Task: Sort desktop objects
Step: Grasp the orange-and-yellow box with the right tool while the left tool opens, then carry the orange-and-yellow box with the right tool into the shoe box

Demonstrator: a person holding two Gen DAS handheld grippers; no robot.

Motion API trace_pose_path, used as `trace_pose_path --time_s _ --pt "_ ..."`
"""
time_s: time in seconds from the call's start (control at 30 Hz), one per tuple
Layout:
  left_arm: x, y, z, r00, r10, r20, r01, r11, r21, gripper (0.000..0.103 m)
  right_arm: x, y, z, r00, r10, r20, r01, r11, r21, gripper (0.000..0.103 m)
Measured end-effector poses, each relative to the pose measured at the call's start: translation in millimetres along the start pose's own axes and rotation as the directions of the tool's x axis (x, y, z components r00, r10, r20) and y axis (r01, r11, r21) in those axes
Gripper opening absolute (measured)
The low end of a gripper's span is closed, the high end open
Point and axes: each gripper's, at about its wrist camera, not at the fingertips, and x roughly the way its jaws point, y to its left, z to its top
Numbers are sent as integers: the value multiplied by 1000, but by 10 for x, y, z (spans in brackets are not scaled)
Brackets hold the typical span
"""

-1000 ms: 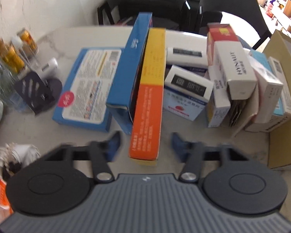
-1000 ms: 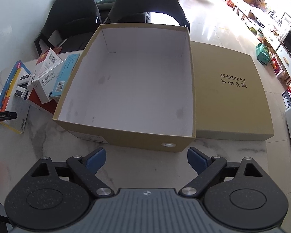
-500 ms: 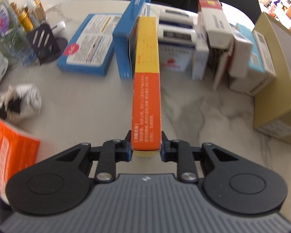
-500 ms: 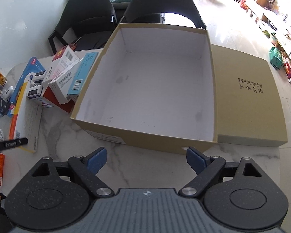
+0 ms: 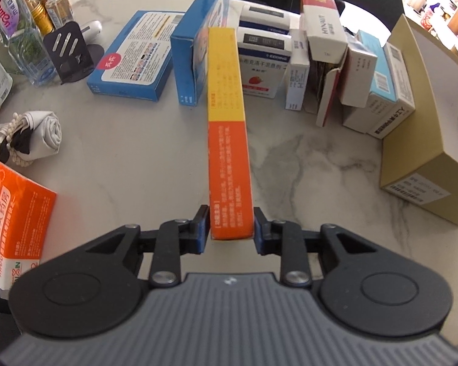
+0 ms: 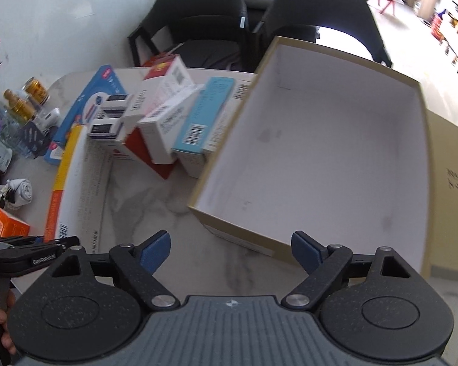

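My left gripper (image 5: 228,233) is shut on the near end of a long orange and yellow box (image 5: 227,128) and holds it on edge above the marble table. The same box shows in the right wrist view (image 6: 76,180), white face up. Behind it stand a blue box on edge (image 5: 195,45), a flat blue box (image 5: 131,58) and a cluster of white medicine boxes (image 5: 326,61). My right gripper (image 6: 230,251) is open and empty, just before the near corner of the open tan cardboard box (image 6: 320,164), whose white inside is bare.
Bottles (image 5: 12,30) and a black stand (image 5: 68,52) line the far left of the table. A rolled grey cloth (image 5: 42,134) and an orange packet (image 5: 12,222) lie at the near left. The tan box's lid (image 6: 452,201) lies to its right. Two black chairs (image 6: 216,24) stand behind the table.
My left gripper closed on the orange and yellow box and drew it back from the pile and lifted it. My right gripper swung left, toward the medicine boxes.
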Motion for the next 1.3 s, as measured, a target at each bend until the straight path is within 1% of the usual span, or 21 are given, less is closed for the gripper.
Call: trace_pose_path --time_s 0.13,0.17,0.2,0.27,0.3,0.37,0.4,0.47,0.57,0.67,0.83,0.93,1.03,1.1,1.13,1.17,1.2,1.23,1.3 --pt "-44 -32 -11 1000 -9 6 9 1000 -4 34 110 279 139 999 35 8 -34 998 -51 84" --pt "-53 -34 -14 1000 -10 7 10 1000 -7 40 137 348 174 999 45 10 -44 997 -62 84" --pt "-62 -33 -16 1000 -11 9 11 1000 -11 43 170 409 202 998 58 11 -57 996 -71 84" --pt "-86 -26 -20 1000 -16 14 16 1000 -19 57 271 549 263 998 70 -1 -70 994 -86 81" --pt "-98 -19 -23 1000 -16 15 16 1000 -20 60 309 621 282 997 76 -7 -76 992 -98 79" --pt "-123 0 -30 1000 -18 18 18 1000 -18 70 377 765 316 996 88 -17 -90 988 -122 79" --pt "-142 17 -34 1000 -22 20 22 999 -23 73 404 833 329 995 99 -21 -100 986 -133 78" --pt "-196 62 -44 999 -31 27 32 999 -35 80 446 955 351 993 117 -28 -120 981 -151 78" --pt "-270 131 -66 999 -36 37 38 998 -47 86 495 1104 377 990 138 -39 -143 976 -166 78" --pt "-315 211 -92 998 -41 40 43 997 -57 87 561 1245 420 985 163 -49 -169 969 -180 78" --pt "-343 362 -128 999 -28 40 31 996 -82 88 658 1475 490 976 208 -66 -217 959 -181 78" --pt "-346 442 -154 999 -22 38 25 995 -95 88 763 1645 528 970 224 -91 -237 953 -189 74" --pt "-360 500 -185 999 -12 40 16 994 -104 92 883 1786 557 968 221 -118 -240 953 -187 73" --pt "-366 532 -205 999 -5 41 9 994 -109 93 971 1858 569 968 211 -135 -233 955 -183 69" --pt "-370 548 -214 999 -3 41 7 994 -112 93 1011 1881 570 968 202 -145 -227 957 -181 64" --pt "-373 561 -223 999 -1 42 5 994 -113 93 1053 1902 571 969 190 -157 -217 959 -180 56" --pt "-377 568 -233 999 2 43 3 994 -112 93 1090 1911 568 969 182 -167 -211 962 -175 53" --pt "-378 576 -242 999 4 43 1 994 -112 93 1124 1918 565 969 175 -176 -205 964 -170 46" --pt "-378 584 -257 999 7 43 -3 994 -105 92 1171 1905 557 962 193 -195 -223 964 -146 37"
